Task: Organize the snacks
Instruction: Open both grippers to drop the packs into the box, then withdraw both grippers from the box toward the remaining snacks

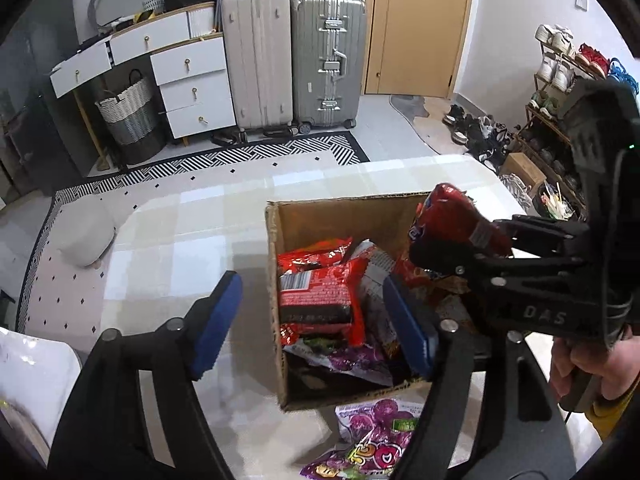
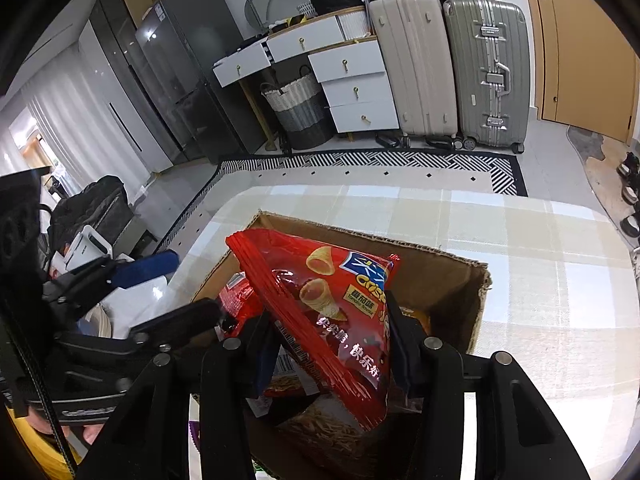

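Right gripper (image 2: 332,344) clamps glossy red crinkled chip bag (image 2: 332,312) | left gripper (image 1: 308,320) apart, empty | corrugated cardboard box (image 1: 276,280)

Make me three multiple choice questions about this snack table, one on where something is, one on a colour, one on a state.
1. Where does the purple candy bag lie?
A. inside the box
B. on the table in front of the box
C. on the floor

2. What colour is the cone-snack bag?
A. red
B. green
C. white

3. How are the left gripper's jaws?
A. shut on a bag
B. open, holding nothing
C. out of view

Answers: 1 B, it rests on the checked cloth outside the cardboard box. 2 A, its wrapper is red. 3 B, the blue pads stand apart with nothing gripped.
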Demonstrator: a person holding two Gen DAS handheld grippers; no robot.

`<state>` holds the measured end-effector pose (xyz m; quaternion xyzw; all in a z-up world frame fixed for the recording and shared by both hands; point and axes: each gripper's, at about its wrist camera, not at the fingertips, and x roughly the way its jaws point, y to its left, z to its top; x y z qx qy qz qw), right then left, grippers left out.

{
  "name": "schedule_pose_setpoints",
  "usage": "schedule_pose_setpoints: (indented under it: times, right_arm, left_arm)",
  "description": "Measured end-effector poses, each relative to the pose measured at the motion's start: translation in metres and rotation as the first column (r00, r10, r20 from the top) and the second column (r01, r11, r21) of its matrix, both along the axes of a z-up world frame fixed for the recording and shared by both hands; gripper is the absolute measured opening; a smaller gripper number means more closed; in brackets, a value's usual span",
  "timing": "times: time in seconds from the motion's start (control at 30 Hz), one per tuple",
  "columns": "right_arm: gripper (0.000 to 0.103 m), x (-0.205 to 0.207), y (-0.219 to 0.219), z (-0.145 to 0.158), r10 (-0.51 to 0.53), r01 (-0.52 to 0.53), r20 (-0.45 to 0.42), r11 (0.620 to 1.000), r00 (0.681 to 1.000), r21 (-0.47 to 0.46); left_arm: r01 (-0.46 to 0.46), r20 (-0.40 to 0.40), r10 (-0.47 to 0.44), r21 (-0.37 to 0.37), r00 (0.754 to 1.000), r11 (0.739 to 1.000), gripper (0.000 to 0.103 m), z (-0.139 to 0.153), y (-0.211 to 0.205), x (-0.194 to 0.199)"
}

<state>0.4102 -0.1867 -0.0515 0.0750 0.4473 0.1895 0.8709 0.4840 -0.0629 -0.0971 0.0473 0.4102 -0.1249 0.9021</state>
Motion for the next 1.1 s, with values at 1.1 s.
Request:
schedule_pose_setpoints:
  times: [1.1]
  right_arm:
    - [0.068, -0.166, -0.013, 0.125, -0.014, 0.011, 0.221, 1.000, 0.975, 0.015]
  left_arm:
    - [-0.036, 0.215, 0.047, -0.058, 0.975, 0.998, 0.082, 0.145, 0.035, -0.258]
